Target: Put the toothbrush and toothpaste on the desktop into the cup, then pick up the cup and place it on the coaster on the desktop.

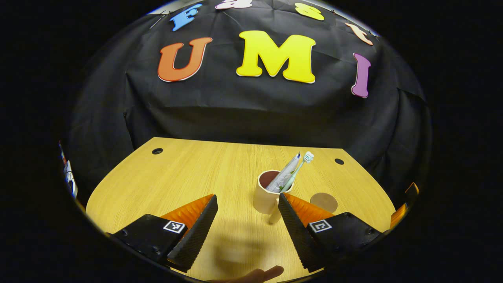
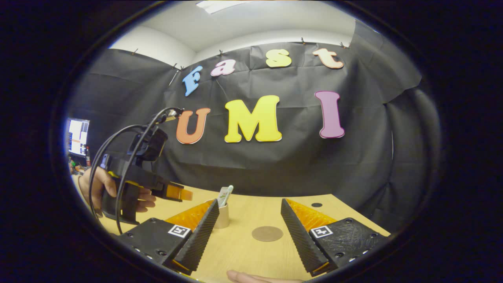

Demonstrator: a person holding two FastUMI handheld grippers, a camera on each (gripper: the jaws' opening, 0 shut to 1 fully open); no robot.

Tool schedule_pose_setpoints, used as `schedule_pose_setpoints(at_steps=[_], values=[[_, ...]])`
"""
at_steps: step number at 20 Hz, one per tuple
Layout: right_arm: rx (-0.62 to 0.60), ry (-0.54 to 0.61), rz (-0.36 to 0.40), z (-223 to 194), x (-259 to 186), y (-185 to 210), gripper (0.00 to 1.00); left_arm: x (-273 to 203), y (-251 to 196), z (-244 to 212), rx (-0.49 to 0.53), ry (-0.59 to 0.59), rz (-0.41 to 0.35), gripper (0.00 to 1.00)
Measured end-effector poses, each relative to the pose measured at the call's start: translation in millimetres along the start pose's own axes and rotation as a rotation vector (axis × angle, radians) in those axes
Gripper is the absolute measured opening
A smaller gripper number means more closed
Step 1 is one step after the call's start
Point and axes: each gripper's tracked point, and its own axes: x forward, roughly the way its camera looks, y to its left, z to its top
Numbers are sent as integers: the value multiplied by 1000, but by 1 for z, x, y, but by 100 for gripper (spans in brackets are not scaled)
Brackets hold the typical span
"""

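A pale cup (image 1: pixel 264 196) stands upright on the wooden desktop (image 1: pixel 188 177), with the toothpaste tube (image 1: pixel 288 172) and the toothbrush (image 1: pixel 303 163) leaning out of it to the right. A round brown coaster (image 1: pixel 324 201) lies bare just right of the cup. My left gripper (image 1: pixel 247 230) is open above the desk, and the cup sits just beyond its right fingertip. In the right gripper view the cup (image 2: pixel 223 217) is behind the left finger and the coaster (image 2: pixel 267 233) lies between the fingers of my open right gripper (image 2: pixel 247 234). A hand holds the left gripper (image 2: pixel 181 193) at the left.
The desktop has cable holes at the back (image 1: pixel 157 151) (image 1: pixel 339 161). A fingertip (image 1: pixel 257 274) shows at the near edge. Cables (image 2: pixel 118 149) loop up from the left gripper's handle. A lit monitor (image 2: pixel 78 137) stands far left, beyond the desk.
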Motion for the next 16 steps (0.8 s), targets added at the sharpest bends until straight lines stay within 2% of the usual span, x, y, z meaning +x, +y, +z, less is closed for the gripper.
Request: schedule_pose_setpoints(at_steps=[3,5,8,12,16], values=[[8,3,-15,-7,-3,-15,97,18,-14,-4,49,118,-29,98],[21,22,-29,-9,-3,-24,95,31,-18,-10,74,213,-14,98],[57,23,-30,-9,-2,-31,97,50,-31,-34,65,375,-48,98],[113,37,-44,-8,0,-43,92,68,-37,-59,63,539,-40,97],[134,31,-72,-8,1,-58,93,81,-39,-79,106,667,7,95]])
